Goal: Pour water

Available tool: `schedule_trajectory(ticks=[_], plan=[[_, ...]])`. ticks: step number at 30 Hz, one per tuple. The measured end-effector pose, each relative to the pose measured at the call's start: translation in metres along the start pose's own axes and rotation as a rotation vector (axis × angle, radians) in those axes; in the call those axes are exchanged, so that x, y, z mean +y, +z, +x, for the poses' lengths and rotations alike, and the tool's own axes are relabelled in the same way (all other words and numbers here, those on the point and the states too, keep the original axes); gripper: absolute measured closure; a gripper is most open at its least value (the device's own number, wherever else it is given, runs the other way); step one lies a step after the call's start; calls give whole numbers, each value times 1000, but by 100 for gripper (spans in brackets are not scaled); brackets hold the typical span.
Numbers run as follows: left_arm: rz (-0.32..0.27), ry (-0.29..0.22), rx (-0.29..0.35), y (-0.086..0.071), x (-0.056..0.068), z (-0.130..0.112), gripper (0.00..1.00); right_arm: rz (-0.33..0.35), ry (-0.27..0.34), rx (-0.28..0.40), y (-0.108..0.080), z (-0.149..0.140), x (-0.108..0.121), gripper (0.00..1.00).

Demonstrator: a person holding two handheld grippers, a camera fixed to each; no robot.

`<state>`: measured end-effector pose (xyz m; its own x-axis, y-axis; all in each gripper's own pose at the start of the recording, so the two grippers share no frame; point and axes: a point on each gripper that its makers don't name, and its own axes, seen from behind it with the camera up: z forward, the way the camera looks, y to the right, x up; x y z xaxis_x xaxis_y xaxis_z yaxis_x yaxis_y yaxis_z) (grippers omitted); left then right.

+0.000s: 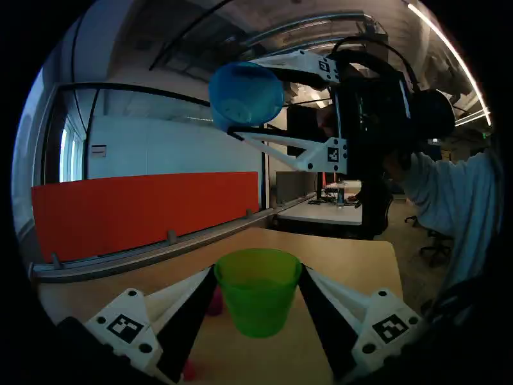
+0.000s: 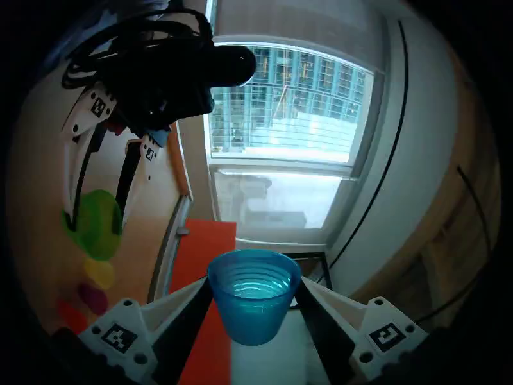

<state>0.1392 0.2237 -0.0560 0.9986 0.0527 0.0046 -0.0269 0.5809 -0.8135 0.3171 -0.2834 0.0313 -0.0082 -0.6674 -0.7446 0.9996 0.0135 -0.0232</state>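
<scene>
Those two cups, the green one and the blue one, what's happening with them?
A person holds a gripper in each hand. The left gripper is shut on a translucent green plastic cup, upright over the light wooden table. The right gripper is shut on a translucent blue plastic cup, held higher than the green one and tipped sideways. No stream of water can be seen between them.

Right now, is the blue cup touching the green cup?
Apart. The left gripper view shows the blue cup up high and the green cup far below it, with a wide stretch of background plainly visible between them.
</scene>
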Motion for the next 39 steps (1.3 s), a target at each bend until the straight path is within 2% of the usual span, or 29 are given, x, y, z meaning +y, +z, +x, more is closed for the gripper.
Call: schedule_trajectory(ticks=[6, 10, 16, 21, 26, 32, 36, 39], plan=[[6, 3, 2, -2, -1, 3, 12, -5, 148, -15, -6, -10, 0, 11], [11, 4, 5, -3, -2, 4, 12, -3, 297, -10, -12, -9, -1, 11], [18, 9, 6, -5, -5, 7, 12, 2, 546, 5, -21, -3, -6, 11], [24, 12, 10, -6, -7, 11, 12, 16, 786, 11, -28, 2, -11, 11], [32, 19, 15, -6, -9, 14, 12, 53, 1030, 20, -34, 10, -19, 11], [37, 22, 16, -7, -9, 18, 12, 89, 1281, 39, -37, 22, -25, 11], [40, 26, 17, -8, -9, 20, 12, 106, 1394, 49, -40, 26, -27, 11], [43, 29, 17, -8, -10, 20, 12, 108, 1437, 45, -41, 25, -27, 11]])
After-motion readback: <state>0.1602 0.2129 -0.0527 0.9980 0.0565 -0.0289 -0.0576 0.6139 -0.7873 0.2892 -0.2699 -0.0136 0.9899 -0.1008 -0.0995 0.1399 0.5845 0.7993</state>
